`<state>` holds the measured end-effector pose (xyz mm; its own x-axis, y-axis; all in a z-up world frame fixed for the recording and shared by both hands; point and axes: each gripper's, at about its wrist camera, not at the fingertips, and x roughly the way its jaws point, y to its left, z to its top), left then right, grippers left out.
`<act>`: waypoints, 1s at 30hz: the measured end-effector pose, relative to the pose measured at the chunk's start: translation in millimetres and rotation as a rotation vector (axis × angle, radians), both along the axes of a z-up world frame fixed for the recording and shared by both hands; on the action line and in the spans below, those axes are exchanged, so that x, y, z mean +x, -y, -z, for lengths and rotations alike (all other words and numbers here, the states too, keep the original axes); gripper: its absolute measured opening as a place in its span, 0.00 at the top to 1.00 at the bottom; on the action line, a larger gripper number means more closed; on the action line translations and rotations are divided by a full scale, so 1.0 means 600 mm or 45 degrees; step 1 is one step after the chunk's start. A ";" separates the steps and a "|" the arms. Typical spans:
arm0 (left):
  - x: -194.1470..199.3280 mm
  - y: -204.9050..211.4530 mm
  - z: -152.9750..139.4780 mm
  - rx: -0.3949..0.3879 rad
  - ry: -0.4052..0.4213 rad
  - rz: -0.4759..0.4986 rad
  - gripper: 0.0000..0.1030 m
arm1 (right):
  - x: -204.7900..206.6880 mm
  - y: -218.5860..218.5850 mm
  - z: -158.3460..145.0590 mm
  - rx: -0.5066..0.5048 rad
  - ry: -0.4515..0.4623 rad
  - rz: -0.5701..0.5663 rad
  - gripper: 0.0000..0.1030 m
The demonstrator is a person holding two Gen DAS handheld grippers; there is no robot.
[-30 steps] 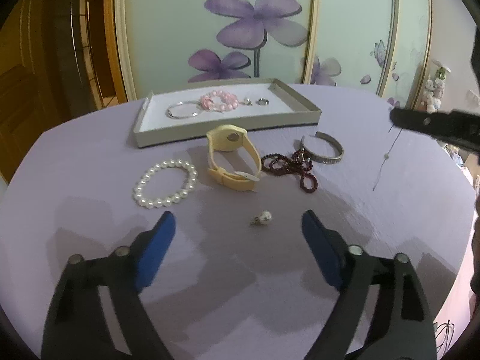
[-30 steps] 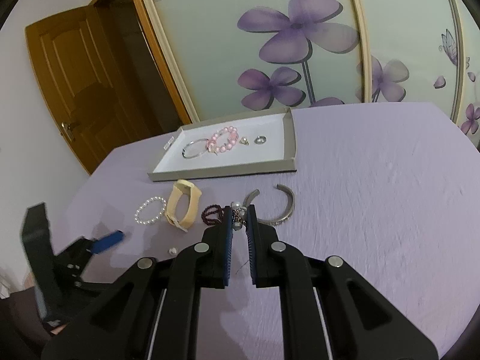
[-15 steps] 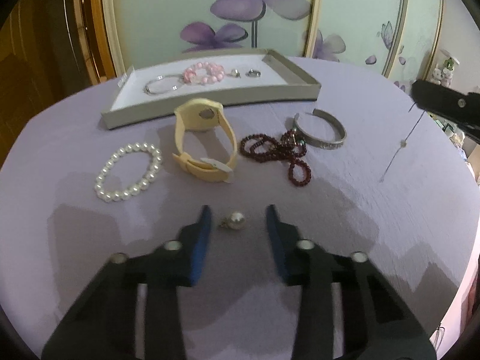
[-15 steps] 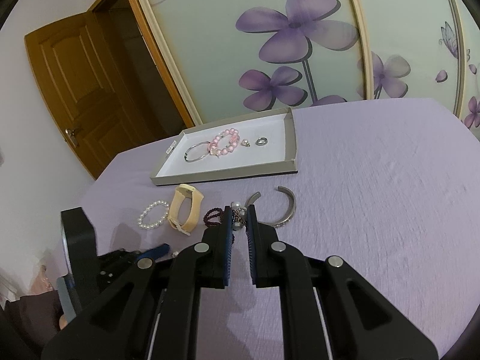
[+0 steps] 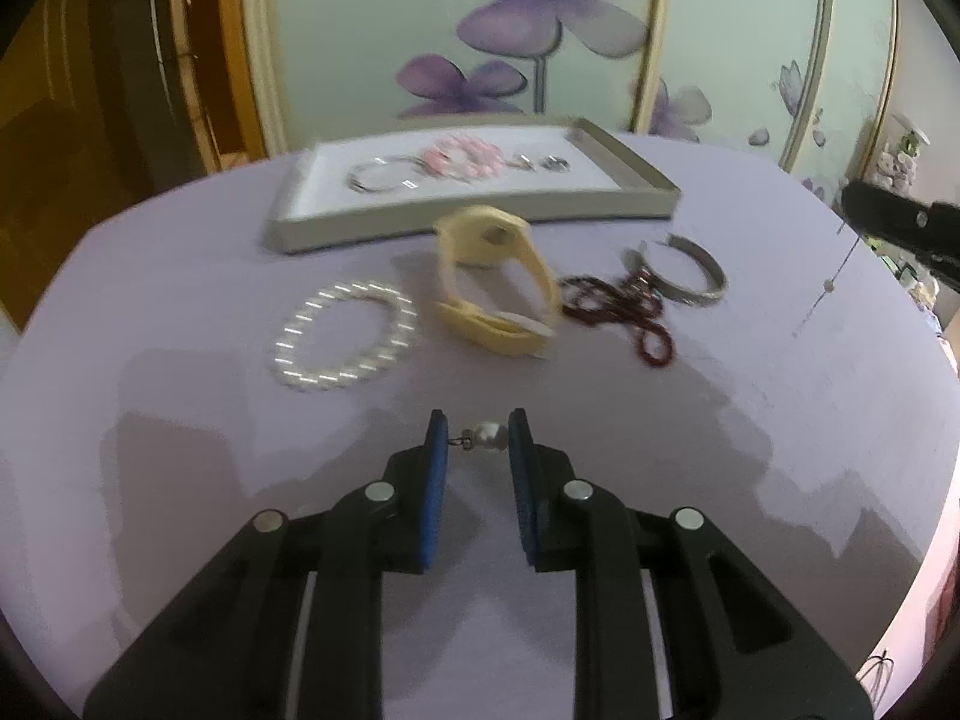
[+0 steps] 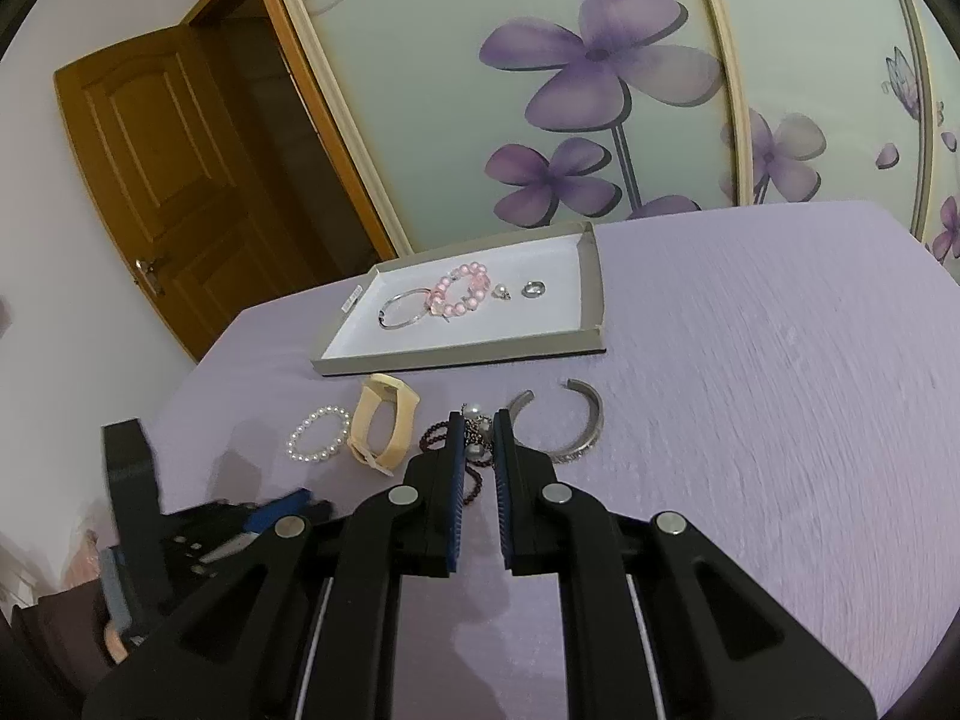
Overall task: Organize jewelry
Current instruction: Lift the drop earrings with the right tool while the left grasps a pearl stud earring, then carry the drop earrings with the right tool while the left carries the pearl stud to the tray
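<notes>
Pearl earring [image 5: 487, 435] pinched between blue pads near the surface's front edge, grey tray [image 5: 636, 171] holding four pieces at the back edge

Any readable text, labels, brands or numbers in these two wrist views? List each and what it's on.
None legible.
White sticker on the left wall of the grey cardboard tray, at: too small to read.
Markings along the open silver metal cuff bangle: blurred, unreadable.
Round face on the cream silicone watch: nothing legible.
</notes>
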<state>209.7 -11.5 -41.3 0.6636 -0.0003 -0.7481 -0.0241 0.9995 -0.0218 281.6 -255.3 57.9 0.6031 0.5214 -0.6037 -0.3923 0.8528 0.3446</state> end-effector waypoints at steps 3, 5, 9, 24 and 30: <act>-0.016 -0.032 -0.026 0.015 0.054 -0.037 0.80 | 0.001 -0.008 -0.005 0.002 0.012 -0.006 0.91; -0.026 -0.057 -0.046 0.023 0.093 -0.069 0.80 | 0.001 -0.013 -0.009 0.000 0.020 -0.012 0.91; -0.037 -0.098 -0.079 0.027 0.161 -0.131 0.80 | 0.003 -0.026 -0.018 -0.001 0.037 -0.020 0.91; -0.041 -0.145 -0.122 -0.003 0.255 -0.194 0.80 | 0.011 -0.057 -0.030 -0.017 0.073 -0.046 0.91; -0.031 -0.143 -0.126 -0.009 0.265 -0.193 0.80 | 0.028 -0.062 -0.043 -0.021 0.095 -0.032 0.91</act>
